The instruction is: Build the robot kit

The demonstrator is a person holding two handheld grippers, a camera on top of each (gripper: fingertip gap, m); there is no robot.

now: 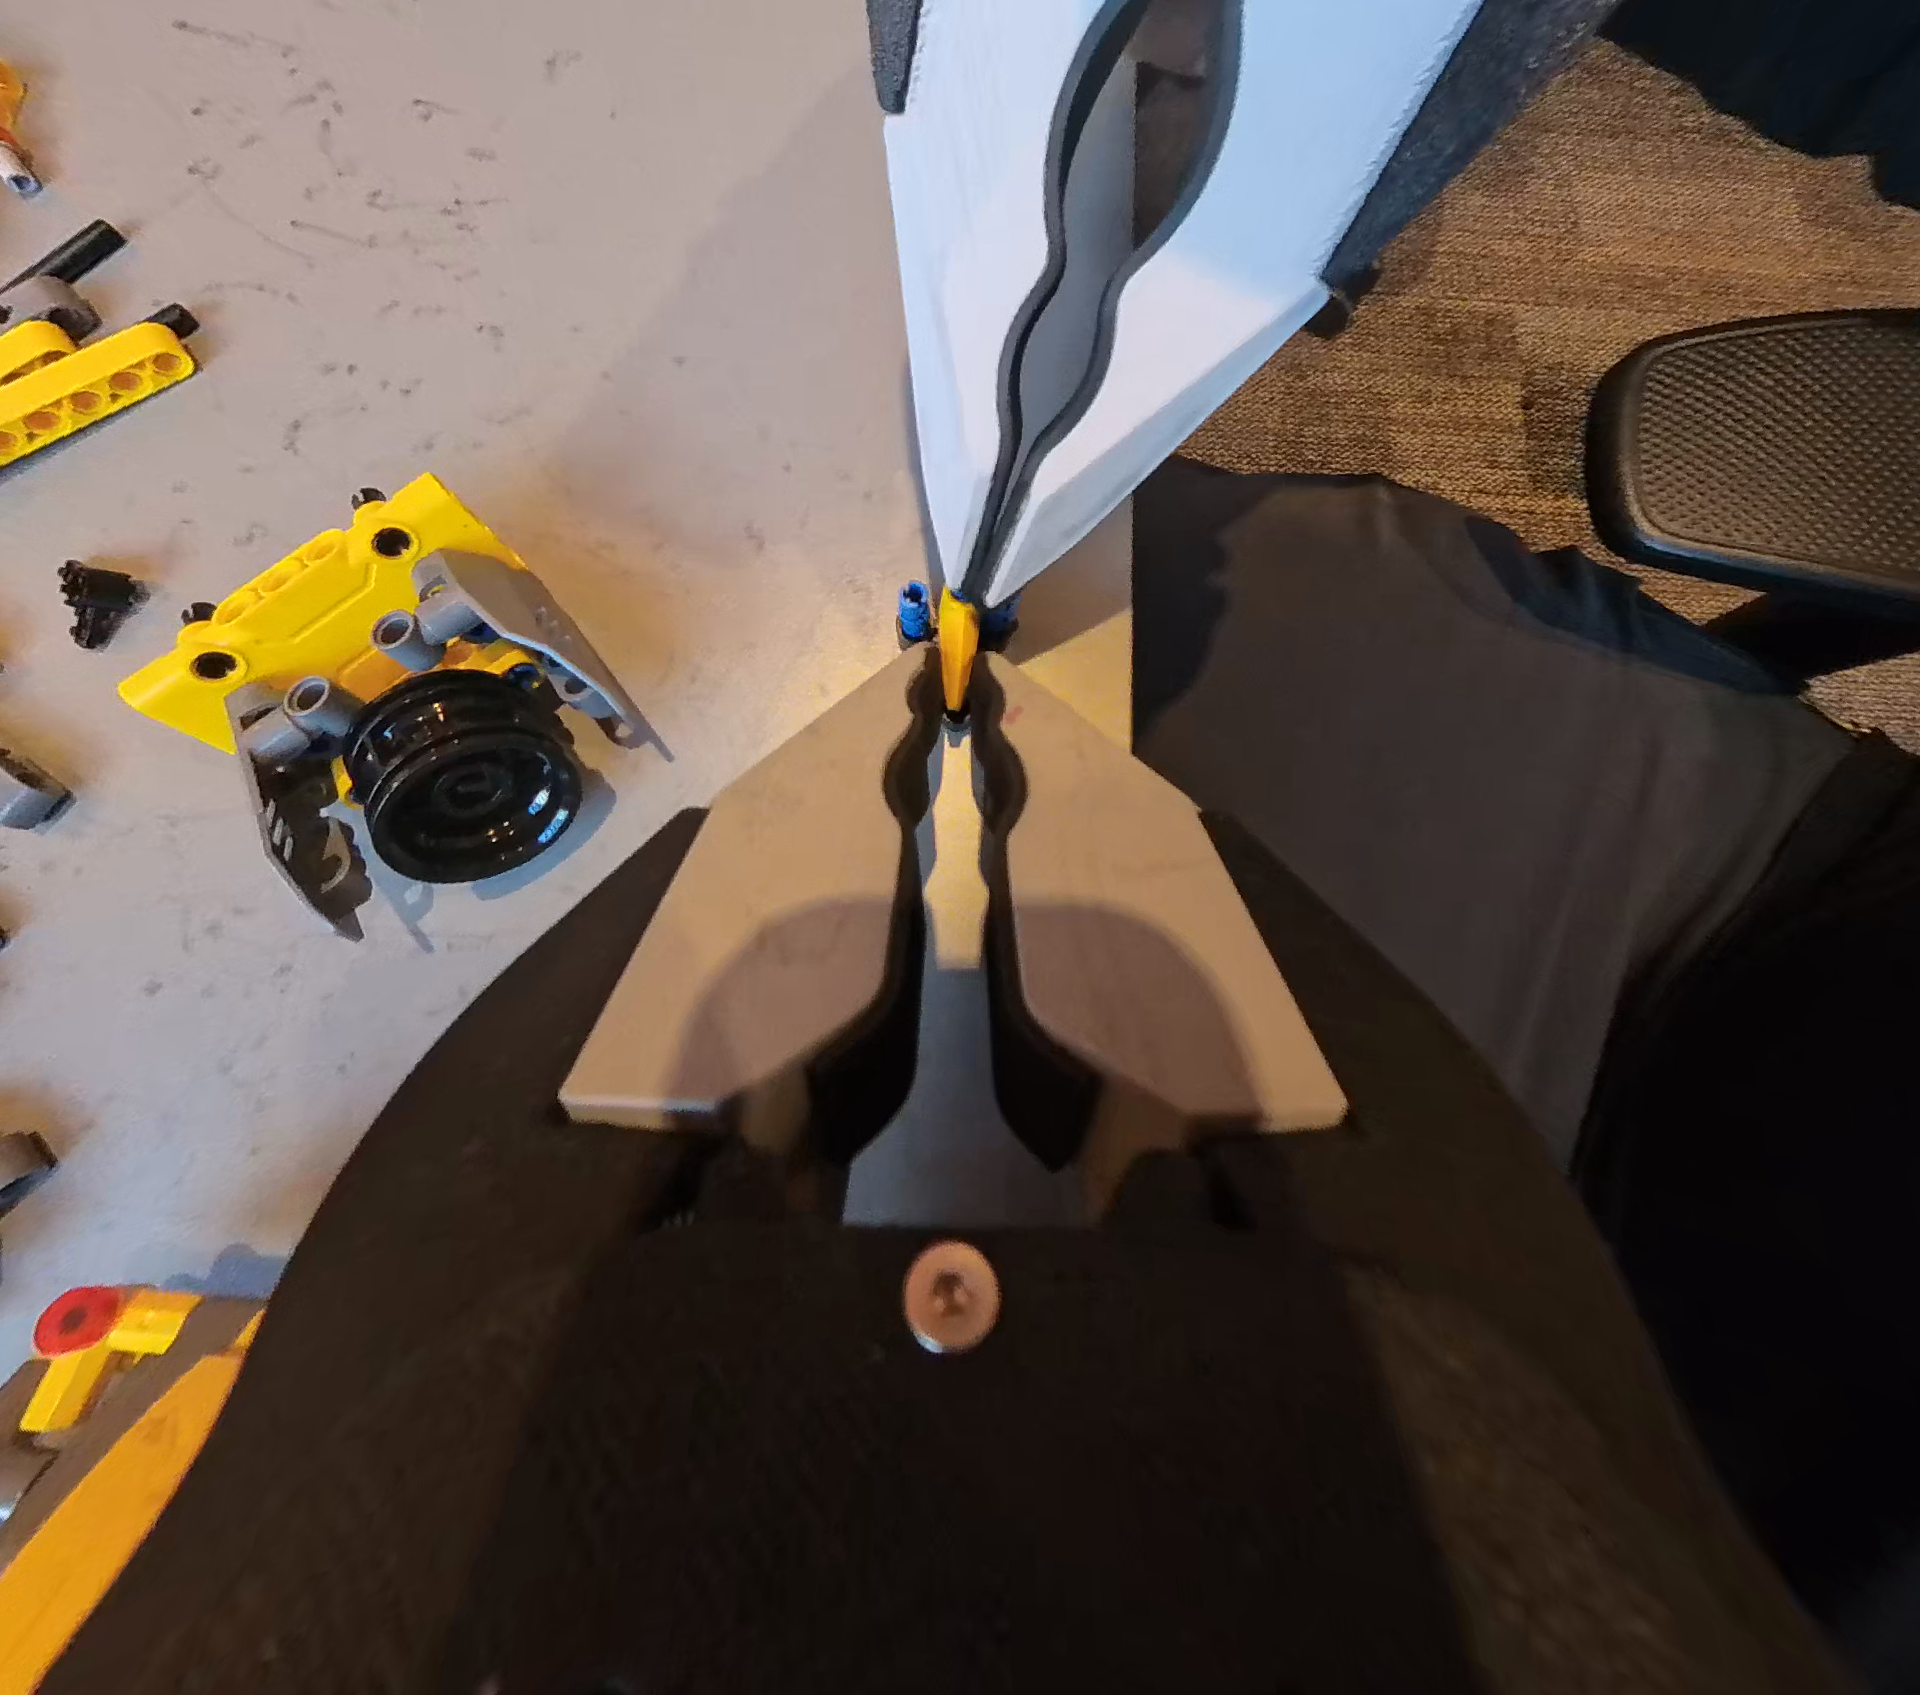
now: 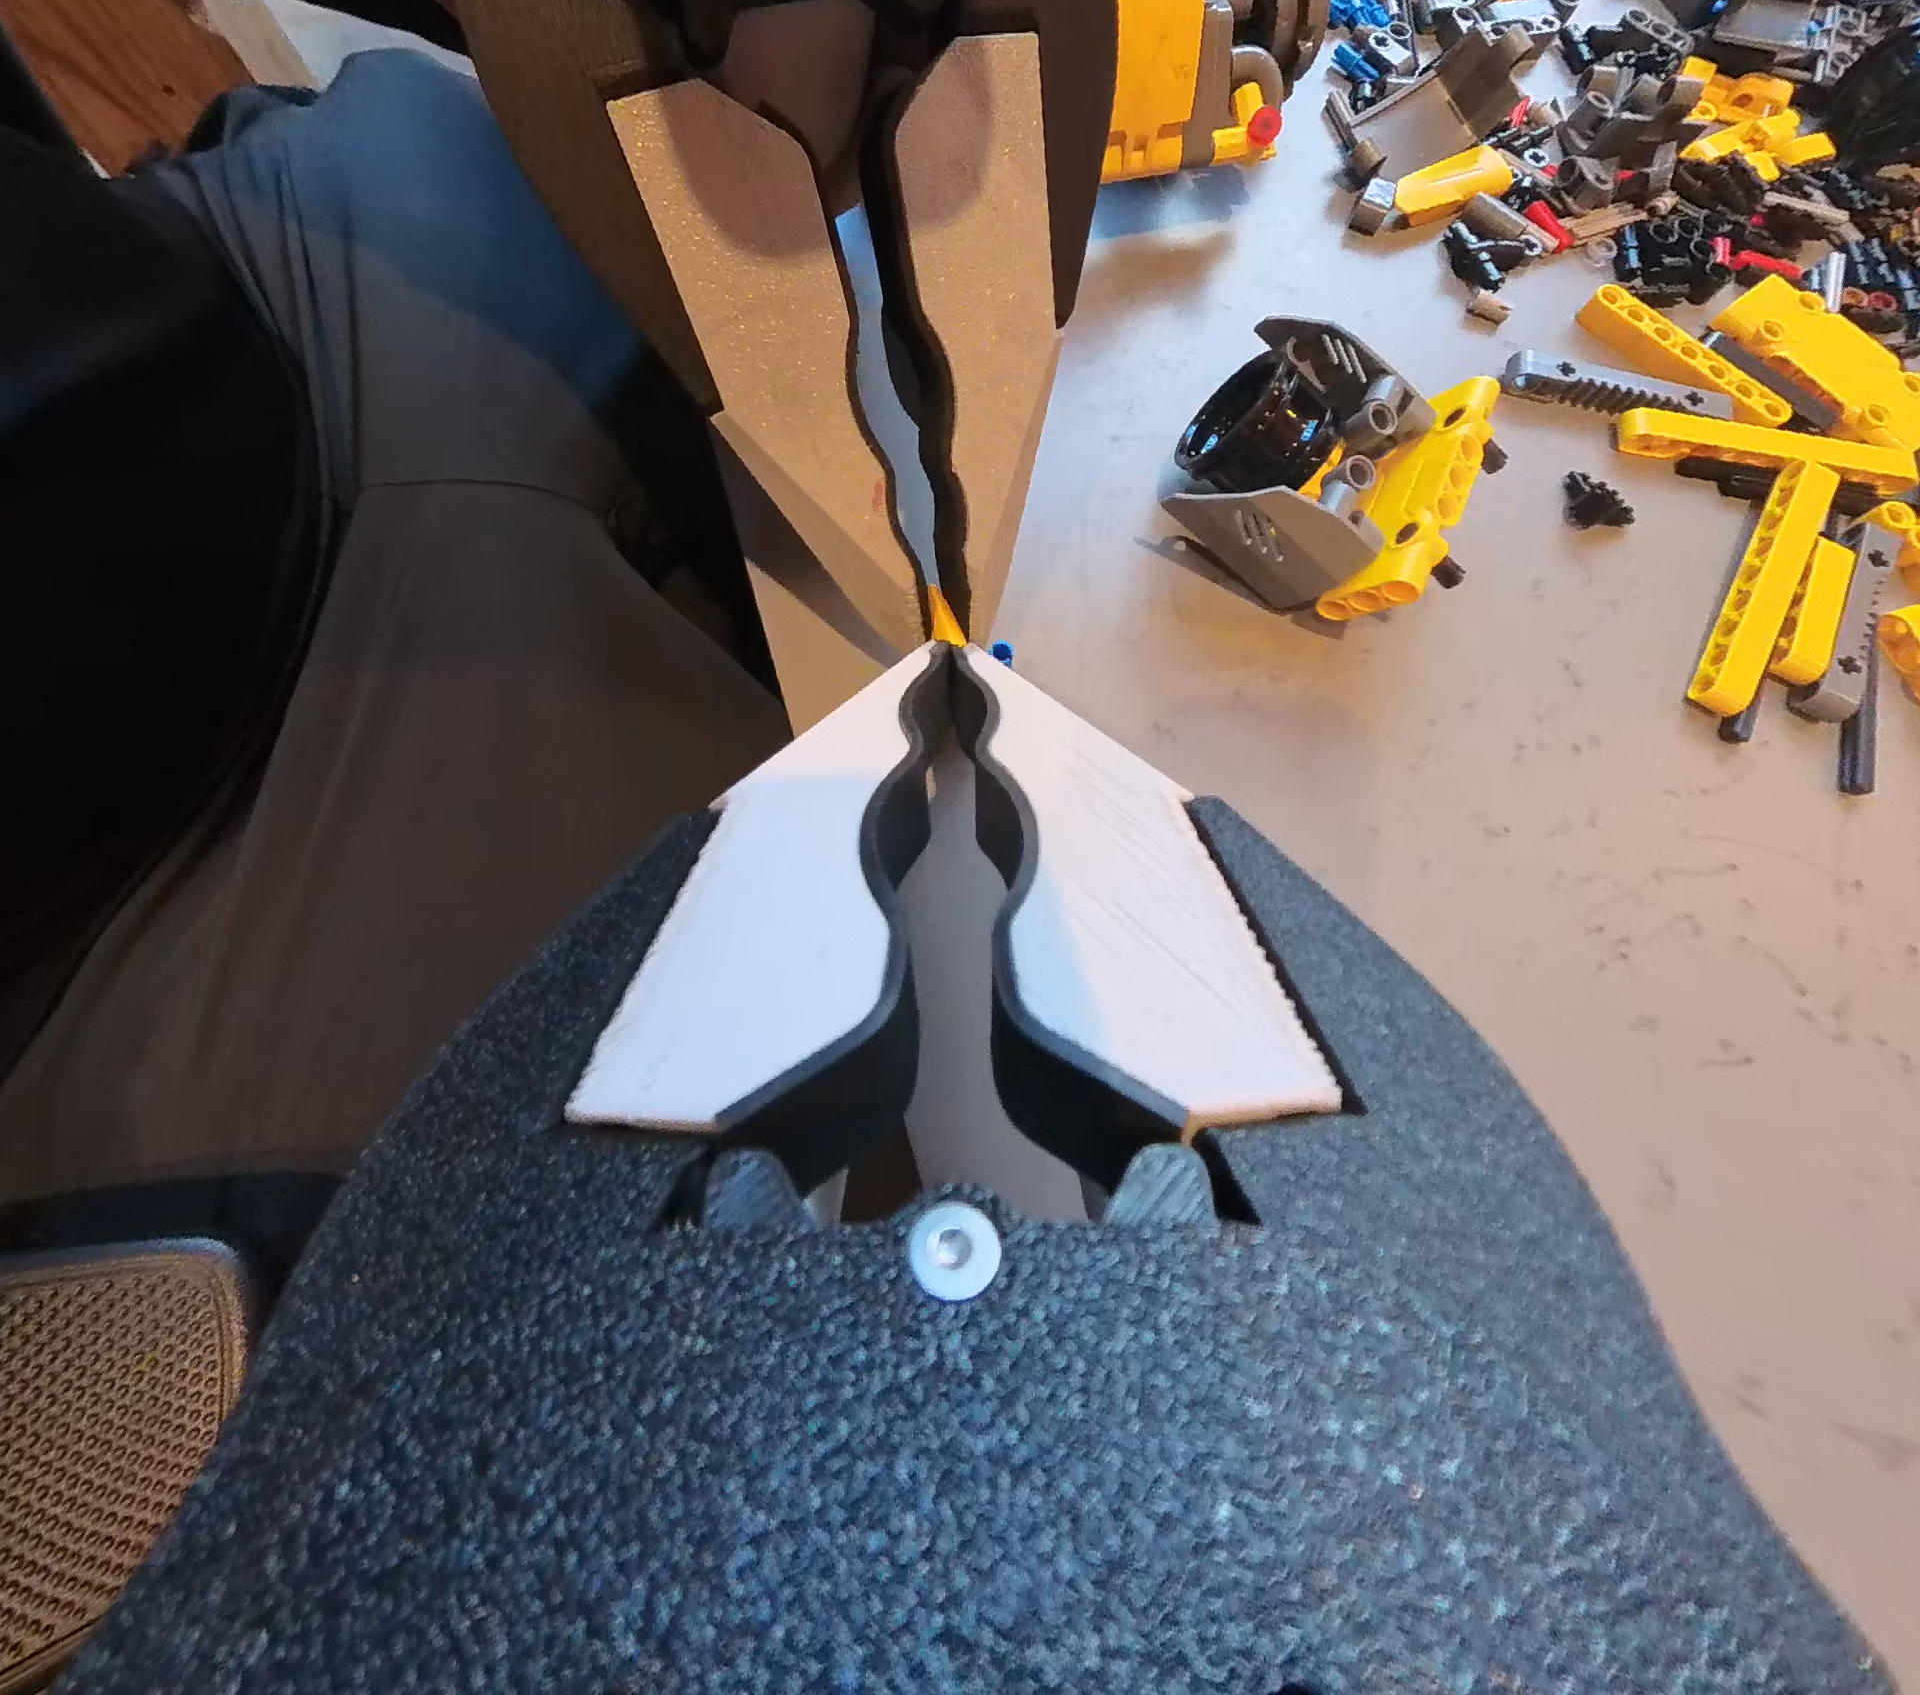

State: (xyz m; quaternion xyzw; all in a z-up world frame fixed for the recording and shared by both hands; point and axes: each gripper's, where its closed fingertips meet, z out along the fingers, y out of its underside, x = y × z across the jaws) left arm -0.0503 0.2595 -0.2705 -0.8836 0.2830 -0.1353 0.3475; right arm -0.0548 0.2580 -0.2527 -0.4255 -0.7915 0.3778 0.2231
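We pinch one yellow piece tip-to-tip, left gripper and right gripper both clamped; keep them aligned, steady.

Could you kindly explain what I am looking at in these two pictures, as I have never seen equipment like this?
These are two hand-held pincer tools, each carrying a camera that looks along its own fingers. The left view belongs to the grey-fingered left gripper; the right view belongs to the white-fingered right gripper. They meet tip to tip, both shut on one small yellow plastic piece with blue pins. Below lies a pale scuffed tabletop. On it sits a half-built yellow and grey toy assembly with a black wheel, and farther off a large heap of loose yellow, grey and black building parts. A seated person's dark trousers show beside the table.
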